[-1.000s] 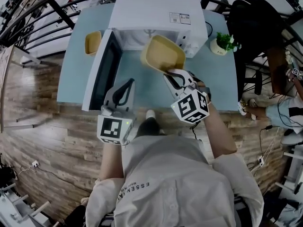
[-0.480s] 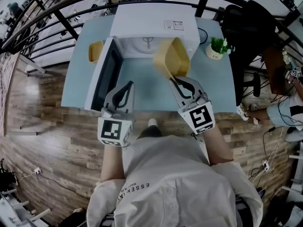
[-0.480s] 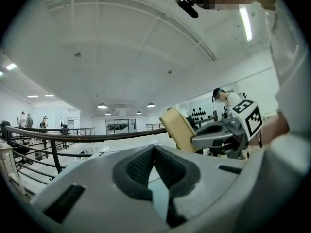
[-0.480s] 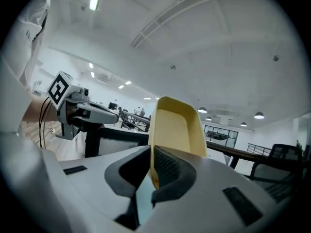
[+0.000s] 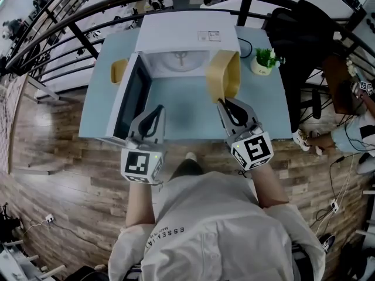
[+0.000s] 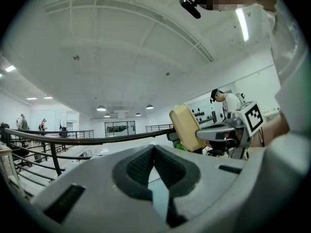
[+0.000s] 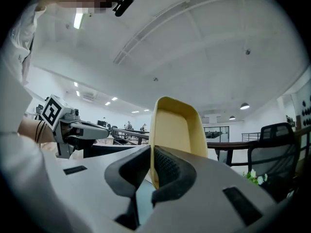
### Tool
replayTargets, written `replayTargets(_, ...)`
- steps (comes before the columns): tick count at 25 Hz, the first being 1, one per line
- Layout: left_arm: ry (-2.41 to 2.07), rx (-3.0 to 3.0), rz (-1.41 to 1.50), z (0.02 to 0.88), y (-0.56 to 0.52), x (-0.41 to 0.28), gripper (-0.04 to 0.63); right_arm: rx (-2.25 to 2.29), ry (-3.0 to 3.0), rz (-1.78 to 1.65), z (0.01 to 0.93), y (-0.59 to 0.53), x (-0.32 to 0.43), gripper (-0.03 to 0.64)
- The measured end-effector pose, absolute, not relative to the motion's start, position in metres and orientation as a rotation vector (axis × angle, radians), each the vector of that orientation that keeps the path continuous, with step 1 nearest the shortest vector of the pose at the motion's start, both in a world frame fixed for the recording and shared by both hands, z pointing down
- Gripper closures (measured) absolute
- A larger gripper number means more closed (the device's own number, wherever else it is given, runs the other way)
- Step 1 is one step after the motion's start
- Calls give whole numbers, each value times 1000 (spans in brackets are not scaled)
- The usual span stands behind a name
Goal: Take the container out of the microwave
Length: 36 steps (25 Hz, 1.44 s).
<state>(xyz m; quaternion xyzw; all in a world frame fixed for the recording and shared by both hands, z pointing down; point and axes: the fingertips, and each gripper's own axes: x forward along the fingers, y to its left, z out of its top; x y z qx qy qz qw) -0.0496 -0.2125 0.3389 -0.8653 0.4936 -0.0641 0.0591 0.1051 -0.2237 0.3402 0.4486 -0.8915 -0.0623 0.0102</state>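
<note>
A tan rectangular container (image 5: pixel 223 75) hangs tipped on its side above the table, in front of the white microwave (image 5: pixel 186 33). My right gripper (image 5: pixel 225 102) is shut on its near rim. In the right gripper view the container (image 7: pixel 177 126) stands upright between the pads, its hollow facing me, with the right gripper (image 7: pixel 151 150) clamped on its edge. My left gripper (image 5: pixel 158 109) is shut on nothing near the open microwave door (image 5: pixel 128 97). In the left gripper view, the left gripper (image 6: pixel 154 147) has its pads together, and the container (image 6: pixel 186 128) shows at the right.
The microwave's cavity (image 5: pixel 180 61) is open with its glass plate showing. Another tan container (image 5: pixel 118 70) sits on the pale blue table (image 5: pixel 181 110), left of the microwave. A small potted plant (image 5: pixel 262 60) stands at the right; beyond it is a black chair (image 5: pixel 304 28).
The right gripper has lifted the container and rolled it from lying flat onto its side, moving it right of the microwave opening. The left gripper has risen slightly.
</note>
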Motion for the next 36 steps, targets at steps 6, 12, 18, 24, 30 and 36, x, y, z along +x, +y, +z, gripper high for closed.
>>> replayTargets(6,1483,-2615,-184,336,-205,-44,594,1429,-2784,-227,335,-215,113,584)
replayTargets(12,1506,-2610,-179,341,-200,-45,594,1416,-2792,-208,335,-211,114,586)
replayTargets(18,1526,-2591,-179,340,-198,-50,594,1382,-2793,-210,340,-208,106,588)
replayTargets(24,1530,-2589,-177,340,-200,-53,594,1384,-2779,-256,338,-208,101,587)
replayTargets(30,1514,-2587,-180,338,-203,-50,594,1402,-2758,-283,339,-210,101,587)
replayTargets(36,1517,-2586,-188,339,-206,-53,594,1425,-2767,-264,339,-213,102,586)
